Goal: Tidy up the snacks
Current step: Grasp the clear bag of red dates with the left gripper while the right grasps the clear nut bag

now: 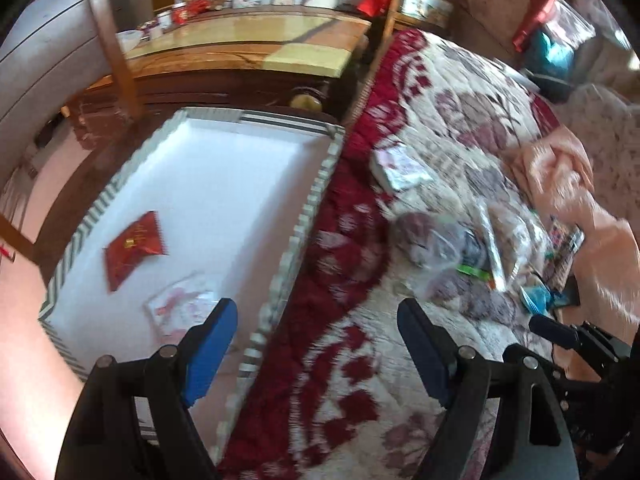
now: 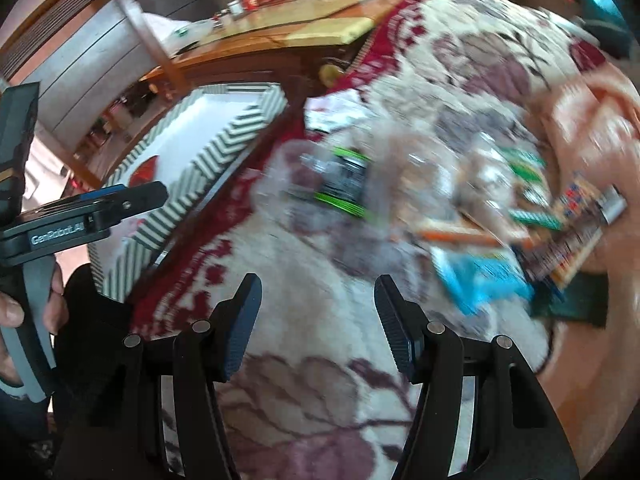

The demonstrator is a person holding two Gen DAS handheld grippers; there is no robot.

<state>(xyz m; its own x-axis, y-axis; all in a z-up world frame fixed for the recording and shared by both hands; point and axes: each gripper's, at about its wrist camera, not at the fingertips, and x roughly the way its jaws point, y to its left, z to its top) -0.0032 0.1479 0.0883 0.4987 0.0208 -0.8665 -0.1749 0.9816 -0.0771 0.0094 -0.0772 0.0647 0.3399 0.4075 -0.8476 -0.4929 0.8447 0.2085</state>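
Note:
A white box with a grey-striped rim [image 1: 316, 184] stands beside a bed covered by a red and white flowered blanket [image 1: 360, 360]. A red packet [image 1: 134, 248] and a pink-white packet [image 1: 180, 308] lie in the box. My left gripper [image 1: 316, 308] is open and empty, straddling the box's right wall. More snacks lie on the blanket: a pink-white packet [image 1: 400, 168], clear bags [image 1: 440, 248], a black-green packet [image 2: 344, 188], a blue packet [image 2: 480, 276] and a patterned packet [image 2: 576, 224]. My right gripper [image 2: 319, 282] is open over bare blanket, short of that pile. Both views are blurred.
A wooden table with a yellow top [image 1: 248, 44] stands behind the box, with jars and pictures at its back. A curved wooden post [image 1: 116, 48] rises left of the box. A peach cloth [image 1: 560, 168] is bunched at the right. A hand [image 2: 12, 312] holds the left gripper's handle.

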